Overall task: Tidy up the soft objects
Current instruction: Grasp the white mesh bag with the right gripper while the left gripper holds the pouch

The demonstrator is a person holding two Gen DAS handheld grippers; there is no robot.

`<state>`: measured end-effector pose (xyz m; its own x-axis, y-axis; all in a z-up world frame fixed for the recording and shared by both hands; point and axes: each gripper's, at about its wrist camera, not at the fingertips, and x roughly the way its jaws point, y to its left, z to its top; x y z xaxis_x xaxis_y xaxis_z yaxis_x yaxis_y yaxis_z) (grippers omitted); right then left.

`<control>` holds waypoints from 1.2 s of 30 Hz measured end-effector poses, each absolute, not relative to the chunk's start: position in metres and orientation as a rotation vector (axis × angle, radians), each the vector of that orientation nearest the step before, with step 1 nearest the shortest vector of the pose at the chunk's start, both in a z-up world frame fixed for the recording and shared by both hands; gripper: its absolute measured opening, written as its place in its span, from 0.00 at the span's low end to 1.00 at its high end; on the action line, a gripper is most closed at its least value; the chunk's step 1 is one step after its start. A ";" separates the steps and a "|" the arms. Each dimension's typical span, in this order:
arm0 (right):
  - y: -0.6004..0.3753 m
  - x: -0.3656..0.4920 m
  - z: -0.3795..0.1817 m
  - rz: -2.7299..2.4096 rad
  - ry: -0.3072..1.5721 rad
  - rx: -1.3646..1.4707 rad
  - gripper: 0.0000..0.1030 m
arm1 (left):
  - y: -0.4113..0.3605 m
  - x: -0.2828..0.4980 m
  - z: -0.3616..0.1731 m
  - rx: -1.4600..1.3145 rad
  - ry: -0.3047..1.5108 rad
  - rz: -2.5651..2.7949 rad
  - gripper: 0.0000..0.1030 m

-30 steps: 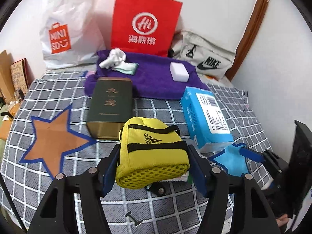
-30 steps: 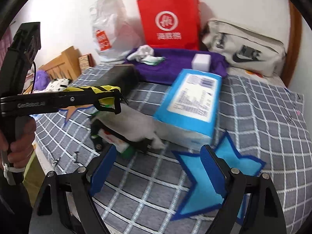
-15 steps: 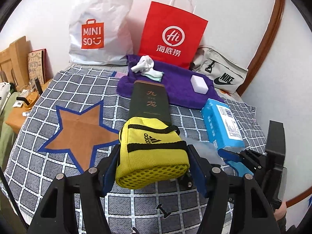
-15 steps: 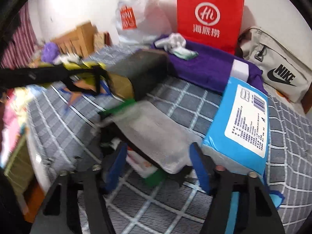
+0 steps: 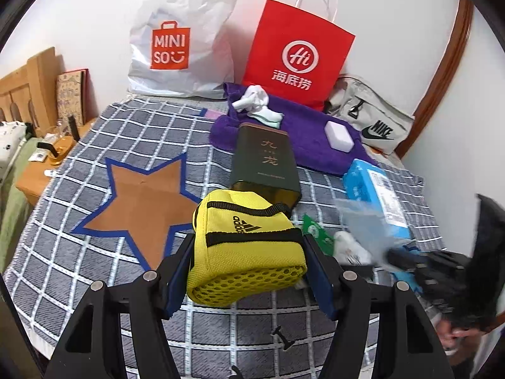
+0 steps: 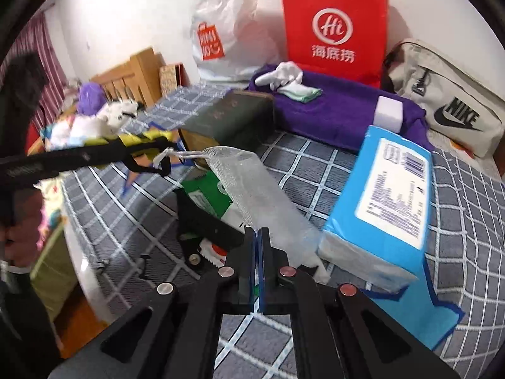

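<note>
My left gripper [image 5: 247, 252] is shut on a yellow Adidas pouch [image 5: 246, 237] and holds it above the checked bedspread [image 5: 94, 271]. The right gripper [image 6: 256, 235] has its jaws together, pinching the near edge of a translucent mesh drawstring bag [image 6: 252, 189]. In the left wrist view that bag [image 5: 359, 221] shows blurred in front of the blue tissue pack [image 5: 375, 189]. A green packet [image 6: 208, 192] and a black item [image 6: 205, 224] lie under the bag. White socks [image 5: 255, 101] and a white sponge block [image 5: 339, 135] rest on a purple towel [image 5: 303, 145].
A dark green tin [image 5: 265, 161] lies mid-bed beside a brown star patch [image 5: 142, 199]; a blue star patch [image 6: 435, 315] is at the near right. A red paper bag [image 5: 296, 53], a Miniso bag [image 5: 180, 38] and a Nike bag [image 5: 375, 120] line the wall. The bed drops off at the left.
The right gripper moved in from wide open and shut on the mesh bag's edge. The left gripper, still holding the yellow pouch, shifted sideways, so the brown star now sits nearer the centre.
</note>
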<state>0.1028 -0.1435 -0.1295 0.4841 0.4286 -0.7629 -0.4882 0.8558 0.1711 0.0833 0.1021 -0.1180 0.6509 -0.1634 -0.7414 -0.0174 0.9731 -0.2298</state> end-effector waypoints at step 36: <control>-0.207 0.080 -0.191 0.149 1.038 0.094 0.89 | 0.078 0.084 -0.155 -0.171 0.933 -0.040 0.62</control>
